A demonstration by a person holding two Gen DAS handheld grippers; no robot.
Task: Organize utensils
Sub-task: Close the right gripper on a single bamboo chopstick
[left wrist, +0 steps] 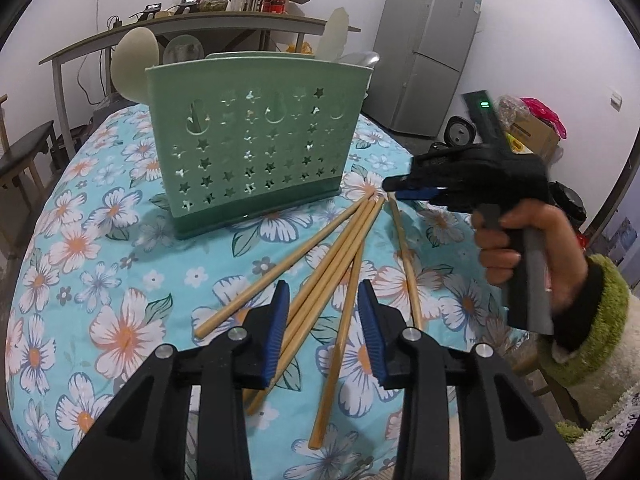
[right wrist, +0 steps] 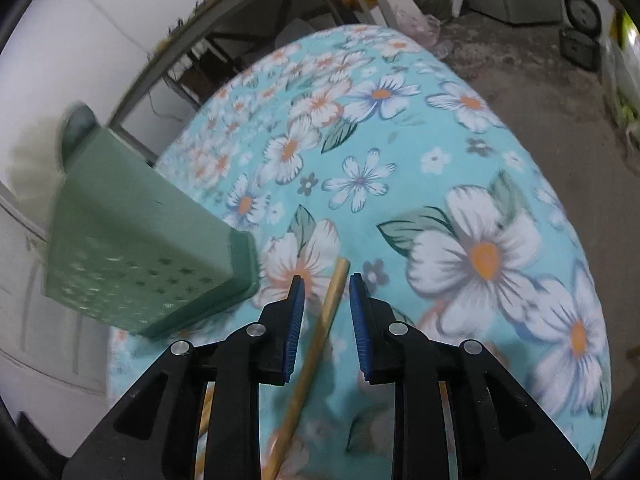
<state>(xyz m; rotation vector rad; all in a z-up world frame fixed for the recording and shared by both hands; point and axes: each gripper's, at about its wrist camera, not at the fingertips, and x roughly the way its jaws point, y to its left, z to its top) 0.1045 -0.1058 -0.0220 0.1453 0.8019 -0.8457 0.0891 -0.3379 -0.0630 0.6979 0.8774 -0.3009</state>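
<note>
A green star-punched utensil holder (left wrist: 256, 140) stands on the flowered cloth (left wrist: 120, 240), with a white ladle (left wrist: 134, 60) and spatula (left wrist: 334, 36) sticking out of it. Several bamboo chopsticks (left wrist: 320, 264) fan out in front of it. My left gripper (left wrist: 325, 314) is open low over their near ends; three pass between its blue pads with gaps showing. A hand (left wrist: 516, 248) holds my right gripper (left wrist: 394, 194) over the far ends. In the right wrist view that gripper (right wrist: 326, 308) is open, one chopstick (right wrist: 338, 280) lying loose between its pads beside the holder (right wrist: 132, 240).
One chopstick (left wrist: 404, 256) lies apart at the right. The round table drops off to a bare floor (right wrist: 520, 60). Behind stand a grey fridge (left wrist: 428, 48), a cluttered shelf table (left wrist: 192, 24), a bench (left wrist: 24, 152) at left and boxes (left wrist: 532, 128) at right.
</note>
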